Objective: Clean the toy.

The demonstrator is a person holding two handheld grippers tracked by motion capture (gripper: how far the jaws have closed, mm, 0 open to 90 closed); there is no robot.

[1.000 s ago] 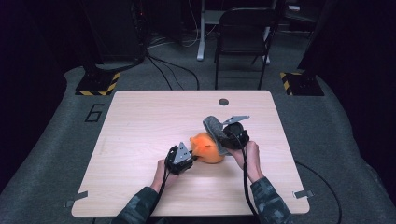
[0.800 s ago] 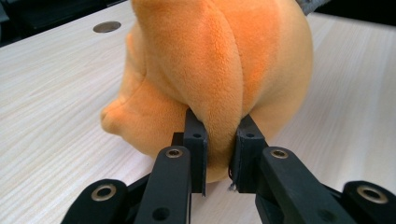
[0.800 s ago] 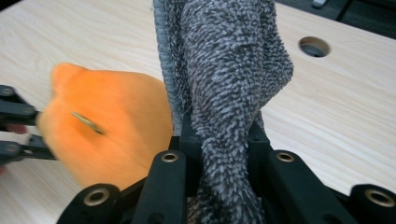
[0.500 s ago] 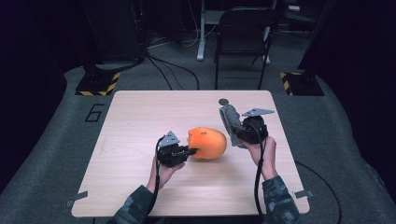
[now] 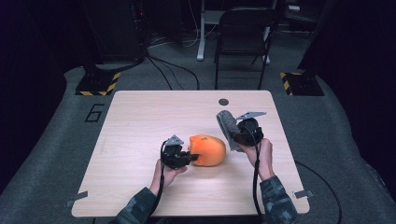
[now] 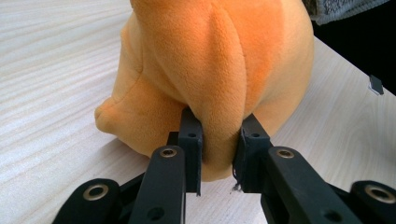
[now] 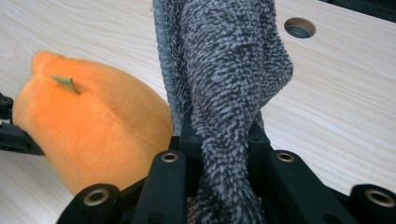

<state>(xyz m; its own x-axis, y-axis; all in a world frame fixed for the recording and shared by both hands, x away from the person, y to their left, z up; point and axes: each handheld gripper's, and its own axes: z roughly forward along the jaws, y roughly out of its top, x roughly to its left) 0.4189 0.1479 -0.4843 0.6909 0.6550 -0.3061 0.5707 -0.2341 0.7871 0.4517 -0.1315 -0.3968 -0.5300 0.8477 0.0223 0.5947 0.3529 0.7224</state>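
Note:
An orange plush toy [image 5: 208, 150] lies on the wooden table [image 5: 140, 121], a little right of the middle. My left gripper [image 5: 189, 157] is shut on a fold of the plush toy [image 6: 219, 84], its jaws pinching the soft fabric at table level. My right gripper [image 5: 237, 136] is shut on a grey fuzzy cloth [image 5: 229, 128], held up just right of the toy. In the right gripper view the grey cloth [image 7: 224, 79] stands up between the jaws, with the plush toy [image 7: 93, 126] lying to its left.
A round cable hole [image 5: 223, 101] sits near the table's far edge. A chair [image 5: 240, 42] and a desk leg stand beyond the table on the dark floor. A black-and-yellow floor plate [image 5: 97, 83] lies at far left.
The hands have drawn apart: the grey cloth came off the orange toy and moved right and up with my right gripper, while my left gripper kept its hold on the toy.

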